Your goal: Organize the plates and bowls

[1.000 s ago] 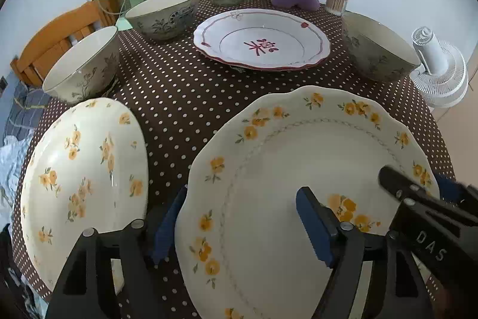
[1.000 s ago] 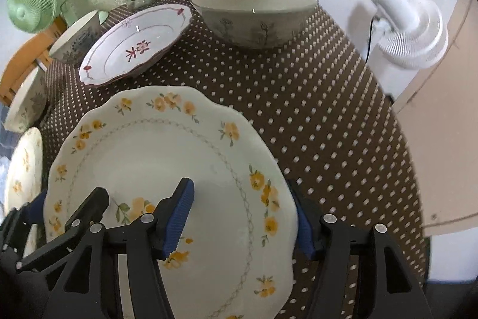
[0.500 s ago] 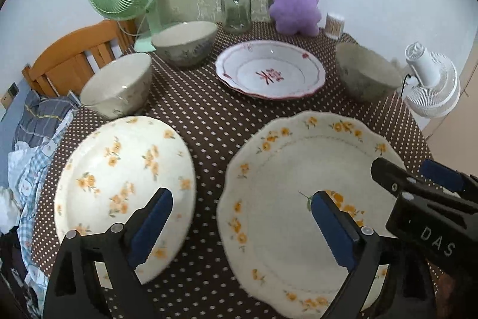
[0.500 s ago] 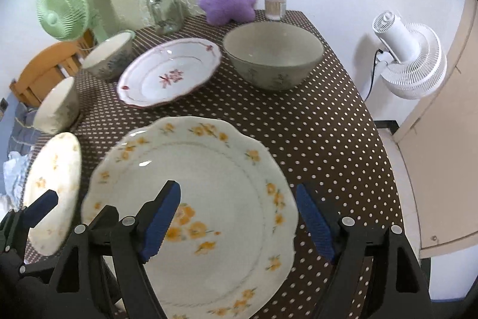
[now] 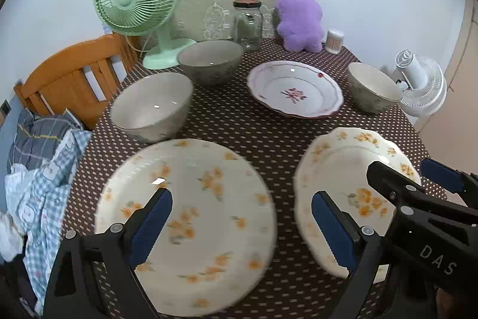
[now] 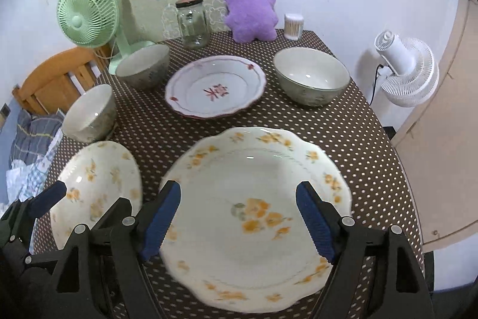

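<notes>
Hovering wide open and empty, the left gripper [image 5: 240, 224] has risen off the tabletop [image 5: 239, 124], now above a flowered plate [image 5: 191, 217]. Right-wrist view: the right gripper [image 6: 239, 217], jaws just widened, has released the scalloped plate [image 6: 254, 214], which lies flat, ready for stacking.

Both wrist cameras look steeply down, side by side, sharing the dotted table [image 5: 239, 124]

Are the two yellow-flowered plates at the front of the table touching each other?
Apart. In the left wrist view a strip of dotted tablecloth runs between the left plate and the right plate.
</notes>
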The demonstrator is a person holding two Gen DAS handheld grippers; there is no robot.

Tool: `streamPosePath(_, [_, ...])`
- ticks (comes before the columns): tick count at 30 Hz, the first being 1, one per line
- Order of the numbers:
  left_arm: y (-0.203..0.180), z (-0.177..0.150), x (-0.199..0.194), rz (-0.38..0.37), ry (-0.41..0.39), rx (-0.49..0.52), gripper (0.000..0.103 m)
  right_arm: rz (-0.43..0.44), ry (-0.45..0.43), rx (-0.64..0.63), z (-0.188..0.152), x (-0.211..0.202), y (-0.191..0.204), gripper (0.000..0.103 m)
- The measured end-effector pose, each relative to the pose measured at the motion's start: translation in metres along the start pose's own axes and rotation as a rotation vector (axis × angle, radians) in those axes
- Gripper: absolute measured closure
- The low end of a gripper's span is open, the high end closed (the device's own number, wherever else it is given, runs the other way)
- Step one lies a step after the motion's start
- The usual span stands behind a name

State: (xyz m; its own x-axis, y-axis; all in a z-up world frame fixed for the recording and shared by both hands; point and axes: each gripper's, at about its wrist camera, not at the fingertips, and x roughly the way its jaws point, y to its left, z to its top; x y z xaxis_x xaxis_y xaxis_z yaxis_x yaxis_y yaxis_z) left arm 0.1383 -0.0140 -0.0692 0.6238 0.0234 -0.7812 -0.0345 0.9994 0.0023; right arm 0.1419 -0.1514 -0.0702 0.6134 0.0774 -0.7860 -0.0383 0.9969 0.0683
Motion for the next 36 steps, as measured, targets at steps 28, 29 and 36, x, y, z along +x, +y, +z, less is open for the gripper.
streamPosePath(28, [0.114,-0.026,0.050,0.025,0.094,0.004,0.008,-0.013,0.089,-0.008,-0.021,0.060,0.136,0.034])
streamPosePath(29, [0.115,-0.026,0.053,0.025,0.099,0.008,0.008,-0.017,0.097,-0.008,-0.021,0.064,0.137,0.034])
streamPosePath(36, [0.116,-0.027,0.071,0.009,0.145,0.024,0.013,-0.029,0.147,0.008,-0.024,0.083,0.140,0.035])
